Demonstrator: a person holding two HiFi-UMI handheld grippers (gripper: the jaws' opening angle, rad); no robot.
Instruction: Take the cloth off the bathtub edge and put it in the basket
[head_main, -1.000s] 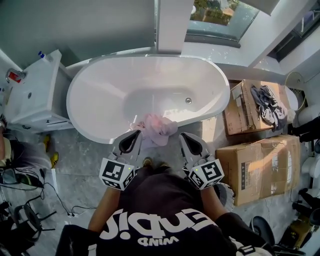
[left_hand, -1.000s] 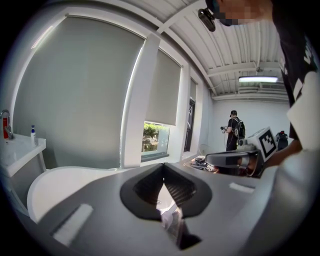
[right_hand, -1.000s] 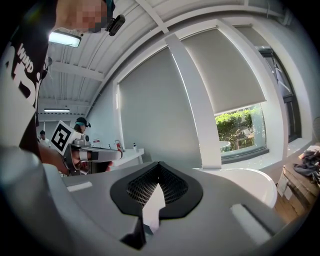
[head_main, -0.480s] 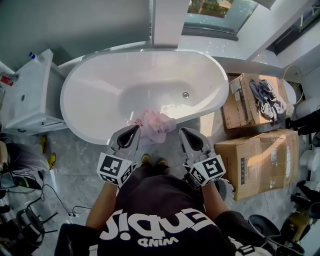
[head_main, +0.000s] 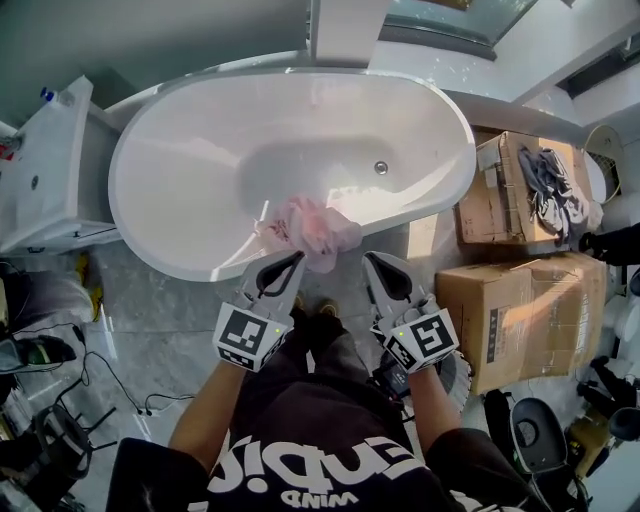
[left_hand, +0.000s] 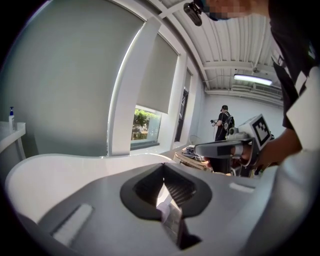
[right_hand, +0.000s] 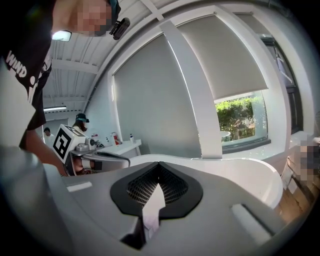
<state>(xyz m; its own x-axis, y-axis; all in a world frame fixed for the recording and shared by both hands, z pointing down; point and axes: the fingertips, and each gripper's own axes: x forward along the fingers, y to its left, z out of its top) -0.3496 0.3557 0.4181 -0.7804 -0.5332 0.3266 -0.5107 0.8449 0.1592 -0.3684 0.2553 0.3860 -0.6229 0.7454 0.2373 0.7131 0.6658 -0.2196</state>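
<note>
Pink crumpled cloth (head_main: 308, 228): draped over the near rim of the white oval bathtub (head_main: 200, 170), at 6 o'clock on the tub in the head view. Part of it lies inside the basin and part hangs down the outer wall. Long axis roughly 9-to-3, along the rim.

Left claw (head_main: 292, 262): pressed together, nothing between the jaws. Its tip is just beside the cloth's hanging hem, and the cloth lies at 12 to 1 o'clock from it.

Right claw (head_main: 374, 262): also pressed together and empty. The cloth lies at 10 to 11 o'clock from it, with a clear gap.

Judgement: the left claw is nearer and better lined up. Either claw must spread before it can pinch. The grab has not begun. No basket made out in any view.
</note>
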